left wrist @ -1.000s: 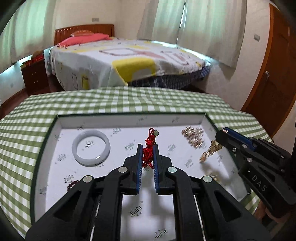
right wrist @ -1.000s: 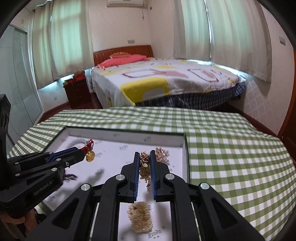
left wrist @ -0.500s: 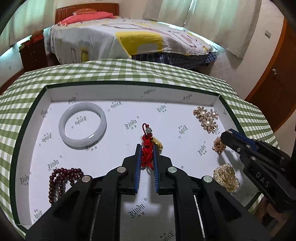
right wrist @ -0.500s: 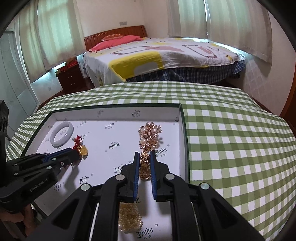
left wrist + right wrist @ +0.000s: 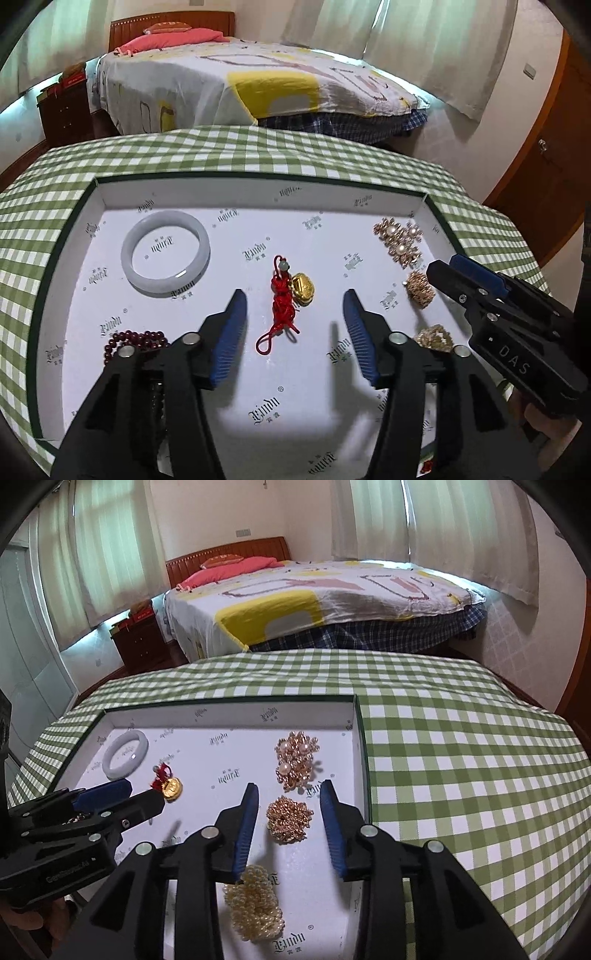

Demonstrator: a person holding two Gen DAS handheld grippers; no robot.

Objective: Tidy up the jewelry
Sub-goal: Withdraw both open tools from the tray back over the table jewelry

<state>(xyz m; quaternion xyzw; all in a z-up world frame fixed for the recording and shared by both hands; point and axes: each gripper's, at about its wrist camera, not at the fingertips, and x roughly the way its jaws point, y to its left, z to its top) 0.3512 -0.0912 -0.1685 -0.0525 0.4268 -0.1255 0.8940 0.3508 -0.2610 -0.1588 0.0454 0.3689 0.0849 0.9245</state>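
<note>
Both sets of jaws, clamped a second ago, are now opening: left gripper releases the red knotted cord with gold pendant, right gripper the gold chain cluster. Both pieces lie placed in the white printed tray.

daylight via curtains | soft shadows | fisheye-warped edges | sharp

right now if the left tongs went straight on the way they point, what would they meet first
Most likely the red knotted charm with its gold pendant, lying on the tray floor between the opening tongs. Beyond it is bare tray floor; depth is uncertain.
</note>
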